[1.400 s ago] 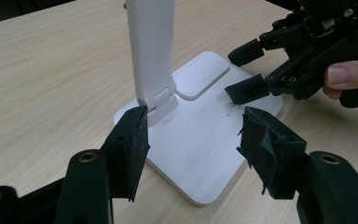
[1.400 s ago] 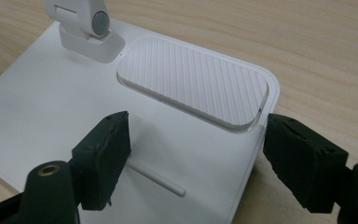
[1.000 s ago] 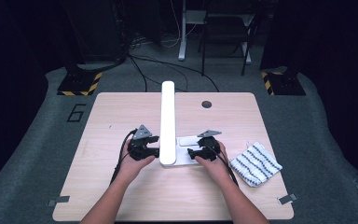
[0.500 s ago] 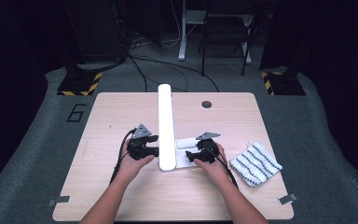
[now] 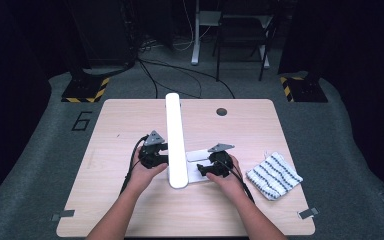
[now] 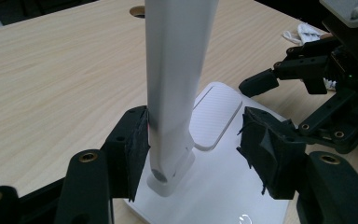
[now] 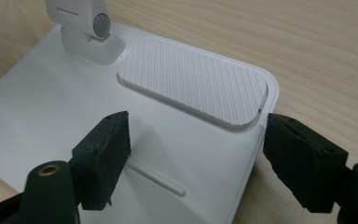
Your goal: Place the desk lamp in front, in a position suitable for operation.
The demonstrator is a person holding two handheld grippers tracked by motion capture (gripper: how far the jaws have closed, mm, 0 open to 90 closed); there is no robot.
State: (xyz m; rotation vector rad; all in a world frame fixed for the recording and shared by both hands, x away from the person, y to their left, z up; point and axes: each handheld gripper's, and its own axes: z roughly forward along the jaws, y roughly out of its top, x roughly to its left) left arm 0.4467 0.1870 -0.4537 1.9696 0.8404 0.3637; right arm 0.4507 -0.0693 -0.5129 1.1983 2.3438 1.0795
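A white desk lamp stands mid-table: a flat base [image 5: 196, 175] with a ribbed pad [image 7: 193, 88] and a long arm [image 5: 175, 135] rising from a hinge [image 6: 161, 175]. My left gripper [image 5: 163, 159] is open around the arm just above the hinge. Its left pad [image 6: 137, 144] touches the arm, and the other pad stands clear of it. My right gripper [image 5: 203, 170] is open over the base's right end, one pad above the top face and one beyond the edge [image 7: 254, 154]. Nothing is pinched between its pads. The right gripper [image 6: 307, 93] also appears across the base in the left gripper view.
A striped blue-and-white cloth [image 5: 274, 175] lies near the table's right edge. A round cable hole [image 5: 221, 111] sits at the far middle of the wooden table [image 5: 130, 210]. Dark floor with cables and stands surrounds the table.
In the high view the lamp arm's near end has come closer to the table's front edge, and its far end has shifted slightly left. Both hands stay beside the base.
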